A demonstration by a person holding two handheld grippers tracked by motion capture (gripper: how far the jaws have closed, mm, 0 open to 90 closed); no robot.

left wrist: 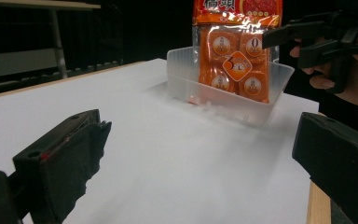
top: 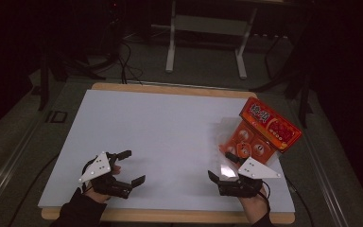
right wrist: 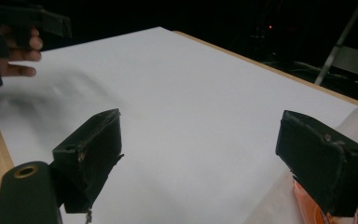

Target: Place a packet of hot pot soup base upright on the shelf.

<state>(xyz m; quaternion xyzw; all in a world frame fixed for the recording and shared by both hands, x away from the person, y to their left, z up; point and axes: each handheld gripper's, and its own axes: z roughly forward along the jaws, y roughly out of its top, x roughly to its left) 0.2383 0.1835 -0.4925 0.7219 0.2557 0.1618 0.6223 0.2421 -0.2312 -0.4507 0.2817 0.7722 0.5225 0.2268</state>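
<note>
An orange snack bag [top: 266, 131] stands tilted in a clear plastic tub [top: 225, 135] at the right of the white table top [top: 160, 127]. My right gripper [top: 220, 165] is open and empty just in front of the tub, near the front edge. In the left gripper view the bag [left wrist: 235, 51] leans against the tub [left wrist: 228, 100], and the right gripper [left wrist: 303, 42] hangs beside it. My left gripper [top: 134, 165] is open and empty at the front left, its jaws wide apart [left wrist: 203, 133]. In the right gripper view my right gripper [right wrist: 200, 135] frames bare table, with a sliver of the bag [right wrist: 310, 207] at the bottom right.
The table has a wooden rim [top: 170, 88]. Beyond it, on the dark floor, stand the white legs of another table [top: 171, 47] and some cables [top: 125, 61]. The left hand and its gripper [right wrist: 23, 28] show far off in the right gripper view.
</note>
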